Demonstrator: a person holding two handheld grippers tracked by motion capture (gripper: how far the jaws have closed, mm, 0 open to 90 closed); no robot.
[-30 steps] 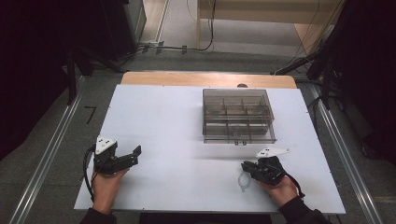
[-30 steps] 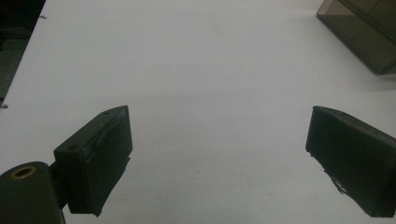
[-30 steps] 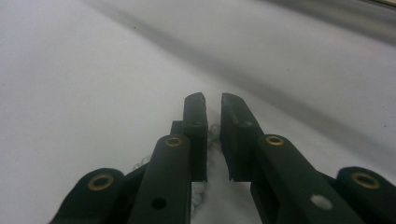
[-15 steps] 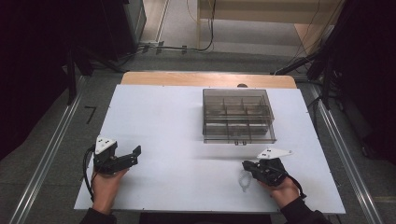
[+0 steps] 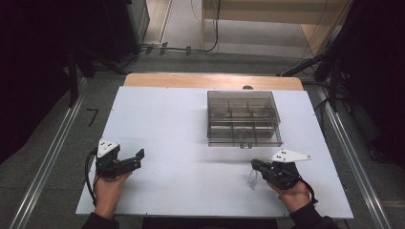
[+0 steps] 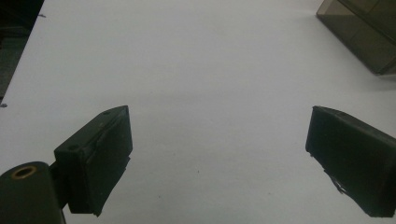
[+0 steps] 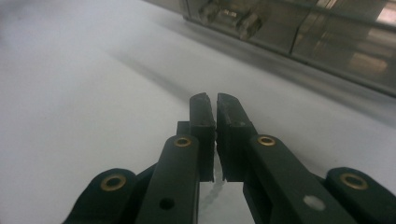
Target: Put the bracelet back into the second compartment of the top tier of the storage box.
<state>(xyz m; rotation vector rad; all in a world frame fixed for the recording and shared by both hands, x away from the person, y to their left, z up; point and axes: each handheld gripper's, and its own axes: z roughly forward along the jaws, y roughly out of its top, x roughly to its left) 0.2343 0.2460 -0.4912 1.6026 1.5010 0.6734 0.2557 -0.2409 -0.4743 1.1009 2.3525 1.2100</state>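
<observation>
Nearest, by the front edge of the white table (image 5: 181,143): left gripper (image 5: 138,160), jaws spread wide over bare surface, holding nothing. At the same depth, to the right: right gripper (image 5: 253,165), jaws pressed almost together on a thin clear piece (image 5: 251,177) dangling below the tips; kind too small to tell. Farther back, right of centre: smoky box (image 5: 243,119) with compartments, latch side facing the right gripper, well apart from both. Likely risks: clear piece slipping from so slight a pinch if tilted or jolted; hard to find on white once dropped; box skidding if pushed at the latch unbraced.
</observation>
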